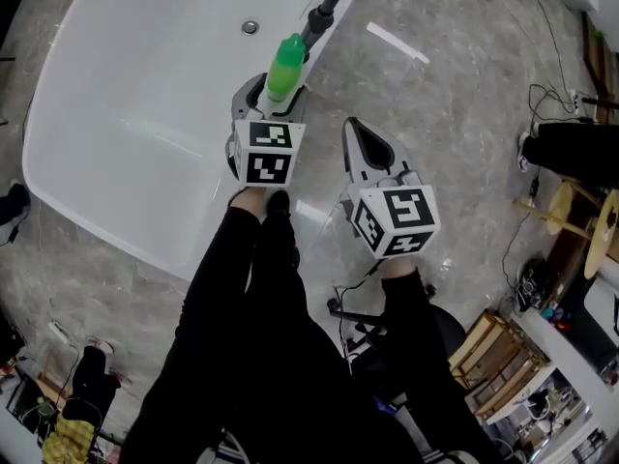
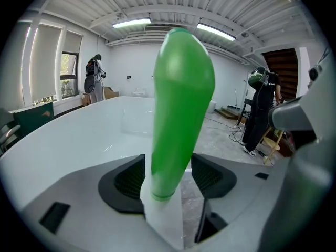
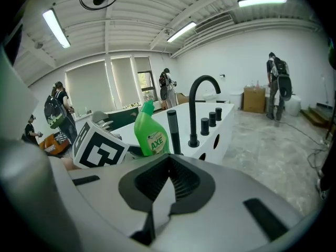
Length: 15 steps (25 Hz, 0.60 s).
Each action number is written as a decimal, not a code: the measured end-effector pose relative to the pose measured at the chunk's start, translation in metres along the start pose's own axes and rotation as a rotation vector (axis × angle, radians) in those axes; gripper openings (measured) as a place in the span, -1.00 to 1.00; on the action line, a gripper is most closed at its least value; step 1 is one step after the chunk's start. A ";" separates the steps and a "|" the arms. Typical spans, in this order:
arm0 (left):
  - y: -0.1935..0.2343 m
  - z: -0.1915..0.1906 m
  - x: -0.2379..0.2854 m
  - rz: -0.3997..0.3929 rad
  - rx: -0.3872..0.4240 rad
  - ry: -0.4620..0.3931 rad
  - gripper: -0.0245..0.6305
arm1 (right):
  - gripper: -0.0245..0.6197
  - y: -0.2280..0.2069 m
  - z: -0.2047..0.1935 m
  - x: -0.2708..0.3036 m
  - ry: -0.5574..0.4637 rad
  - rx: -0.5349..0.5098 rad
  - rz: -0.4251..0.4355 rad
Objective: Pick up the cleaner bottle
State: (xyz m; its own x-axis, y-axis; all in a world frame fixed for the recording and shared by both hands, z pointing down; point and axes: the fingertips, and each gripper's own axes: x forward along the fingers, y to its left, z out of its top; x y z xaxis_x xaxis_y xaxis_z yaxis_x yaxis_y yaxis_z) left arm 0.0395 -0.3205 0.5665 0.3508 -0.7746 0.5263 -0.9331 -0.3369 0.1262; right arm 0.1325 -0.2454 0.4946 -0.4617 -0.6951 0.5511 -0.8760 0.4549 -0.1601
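**Bathtub rim over grey stone floor: cleaner bottle pinched by the left gripper**

A white bathtub (image 1: 116, 95) fills the upper left of the head view, with mottled grey floor to its right. The green cleaner bottle (image 1: 286, 64) stands upright at the tub's edge, top centre of the frame. It is clamped between the dark pads of the left gripper (image 1: 263, 100). The left gripper view shows both pads against the bottle's sides (image 2: 181, 104). The right gripper (image 1: 356, 135), just right of centre, has its jaws pressed together on nothing.

To lift well, the pinch should probably be kept firm and the bottle raised straight up without tilting. Whether its base has left the rim cannot be told.

A black faucet (image 3: 199, 106) and its knobs rise just beside the bottle in the right gripper view. They are likely the nearest obstruction. Cables trail at the head view's right edge.
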 end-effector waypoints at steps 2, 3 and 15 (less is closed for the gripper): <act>0.001 -0.001 0.005 0.004 0.001 0.000 -0.07 | -0.92 -0.003 0.002 0.008 0.001 -0.002 0.003; 0.001 -0.001 0.007 0.005 0.001 0.000 -0.07 | -0.92 -0.004 0.003 0.011 0.001 -0.004 0.005; 0.002 0.003 0.028 0.035 0.010 -0.013 -0.07 | -0.92 -0.009 0.006 0.049 0.040 -0.051 0.039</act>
State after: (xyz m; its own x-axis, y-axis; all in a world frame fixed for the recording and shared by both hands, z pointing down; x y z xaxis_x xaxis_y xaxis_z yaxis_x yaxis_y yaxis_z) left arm 0.0473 -0.3447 0.5792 0.3194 -0.7927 0.5192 -0.9439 -0.3148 0.1000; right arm 0.1172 -0.2870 0.5178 -0.4881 -0.6542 0.5777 -0.8490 0.5093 -0.1406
